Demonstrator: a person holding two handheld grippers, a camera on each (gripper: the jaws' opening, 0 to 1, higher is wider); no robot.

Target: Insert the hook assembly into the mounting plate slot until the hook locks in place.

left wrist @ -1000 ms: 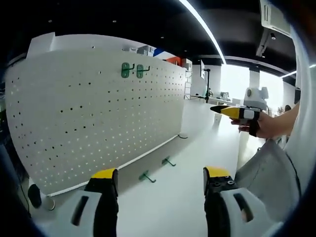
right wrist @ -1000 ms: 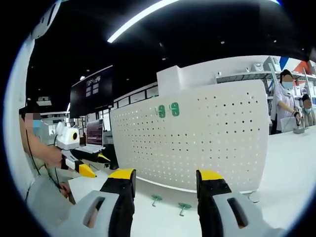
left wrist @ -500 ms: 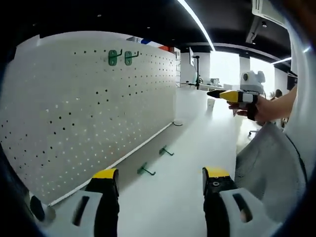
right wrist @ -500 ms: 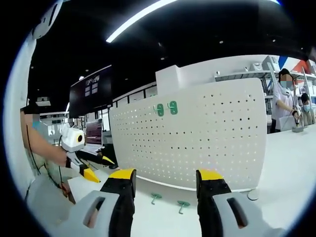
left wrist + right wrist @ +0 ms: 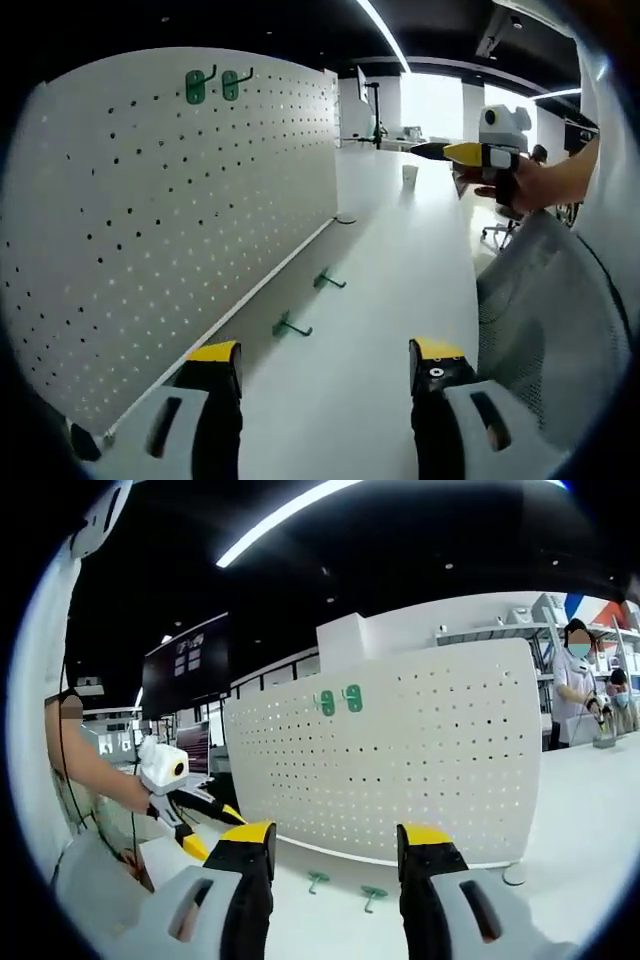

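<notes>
While we look along the left gripper (image 5: 325, 365), its yellow-tipped jaws stand spread wide with nothing between them, hanging above the white table (image 5: 390, 260). Just ahead, two green hooks (image 5: 290, 327) lie loose on that table, near the foot of the white pegboard (image 5: 170, 210), one beyond the other. Up near the board's top edge, two more green mounted hooks (image 5: 213, 84) sit side by side. Off to the right we catch the right gripper (image 5: 450, 152) held up in a hand (image 5: 520, 185), well apart from the board. From the right gripper's own view, its jaws are parted too and hold nothing, with the loose hooks on the table between them. Further out, the left gripper (image 5: 205, 825) points down, a dark monitor (image 5: 185, 665) hangs behind, and a ceiling light strip (image 5: 290, 515) runs overhead.
</notes>
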